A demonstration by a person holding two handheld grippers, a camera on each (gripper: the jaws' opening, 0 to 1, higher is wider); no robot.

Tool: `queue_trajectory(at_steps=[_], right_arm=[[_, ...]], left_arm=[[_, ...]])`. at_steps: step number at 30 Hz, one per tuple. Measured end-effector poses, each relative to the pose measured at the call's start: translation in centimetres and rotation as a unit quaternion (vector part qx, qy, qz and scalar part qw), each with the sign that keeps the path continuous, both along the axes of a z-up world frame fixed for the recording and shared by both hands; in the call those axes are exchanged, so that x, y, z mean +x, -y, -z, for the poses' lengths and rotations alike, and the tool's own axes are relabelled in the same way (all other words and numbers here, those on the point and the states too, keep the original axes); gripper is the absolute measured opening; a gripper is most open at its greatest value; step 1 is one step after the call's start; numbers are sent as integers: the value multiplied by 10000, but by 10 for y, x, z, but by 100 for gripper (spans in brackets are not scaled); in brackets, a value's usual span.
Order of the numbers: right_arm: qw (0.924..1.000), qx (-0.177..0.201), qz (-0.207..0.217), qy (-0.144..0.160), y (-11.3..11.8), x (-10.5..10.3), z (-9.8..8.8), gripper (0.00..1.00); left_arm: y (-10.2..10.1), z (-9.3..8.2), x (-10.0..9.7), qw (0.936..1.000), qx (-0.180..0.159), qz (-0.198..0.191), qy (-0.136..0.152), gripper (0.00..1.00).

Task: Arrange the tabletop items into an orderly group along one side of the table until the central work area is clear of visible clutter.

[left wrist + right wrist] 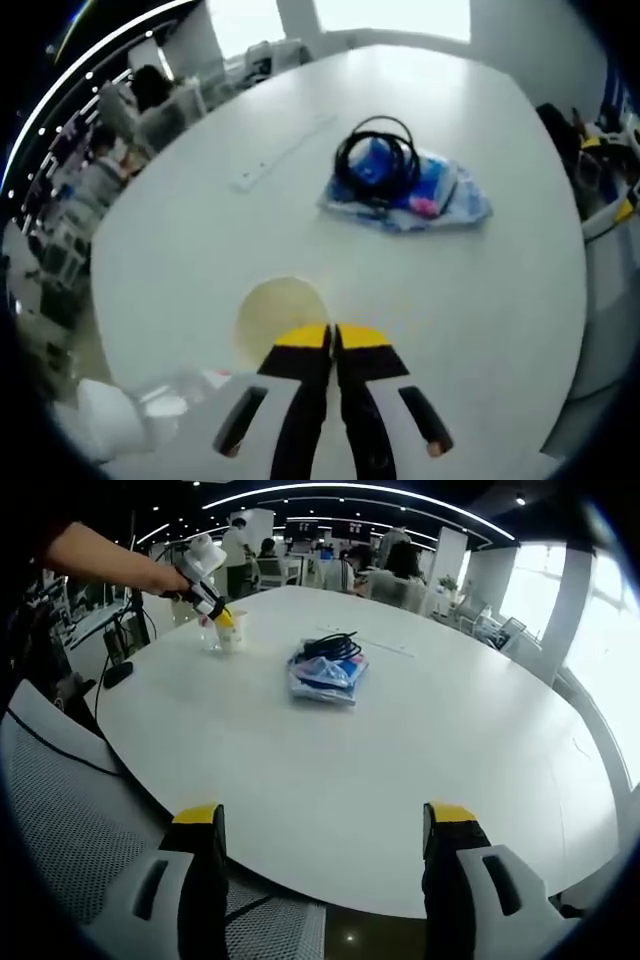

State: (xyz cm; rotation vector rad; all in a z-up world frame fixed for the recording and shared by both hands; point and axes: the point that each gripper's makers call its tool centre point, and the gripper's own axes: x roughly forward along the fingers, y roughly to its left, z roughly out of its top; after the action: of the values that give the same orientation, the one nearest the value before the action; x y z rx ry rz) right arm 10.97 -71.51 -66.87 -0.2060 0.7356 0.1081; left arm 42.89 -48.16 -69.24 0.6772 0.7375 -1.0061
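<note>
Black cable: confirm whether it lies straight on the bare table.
No, the black cable is coiled on top of a blue plastic bag in the left gripper view.

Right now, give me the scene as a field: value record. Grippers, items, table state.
left gripper: jaws shut, at the rim of a paper cup
right gripper: open, holding nothing, near table edge
table: round, white
centre clutter: blue plastic bag with coiled black cable on top
other item: white power strip lying beyond the bag
grouped along one side: not yet
</note>
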Motion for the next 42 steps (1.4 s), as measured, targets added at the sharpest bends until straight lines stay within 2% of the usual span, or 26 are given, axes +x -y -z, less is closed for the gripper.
queue_trajectory(at_steps=[6,11,19,22,26,34,36,42], right_arm=[[10000,2,0,-5,0,0,0,80],[10000,-11,2,-20,0,-1,0,79],[10000,-16,4,-21,0,0,0,79],[10000,-15,-4,-12,0,0,0,79],[10000,-8,-15,0,-1,0,0,79],[10000,16,-39,21,-2,1,-1,80],[10000,57,-41,40,-2,1,-1,80],[9999,91,-102,41,-5,1,-1,80]], left_arm=[[-2,3,-1,10000,-2,-42,-75,0],[-4,6,-2,9999,110,70,1,1],[-4,8,-2,10000,75,55,-34,2],[-7,8,-1,9999,116,3,-14,13],[-8,6,-2,9999,124,27,61,16],[-8,-10,-4,9996,-74,15,267,24],[-8,-24,-11,9989,-242,11,397,27],[-14,-40,-28,9977,-548,-158,355,38]])
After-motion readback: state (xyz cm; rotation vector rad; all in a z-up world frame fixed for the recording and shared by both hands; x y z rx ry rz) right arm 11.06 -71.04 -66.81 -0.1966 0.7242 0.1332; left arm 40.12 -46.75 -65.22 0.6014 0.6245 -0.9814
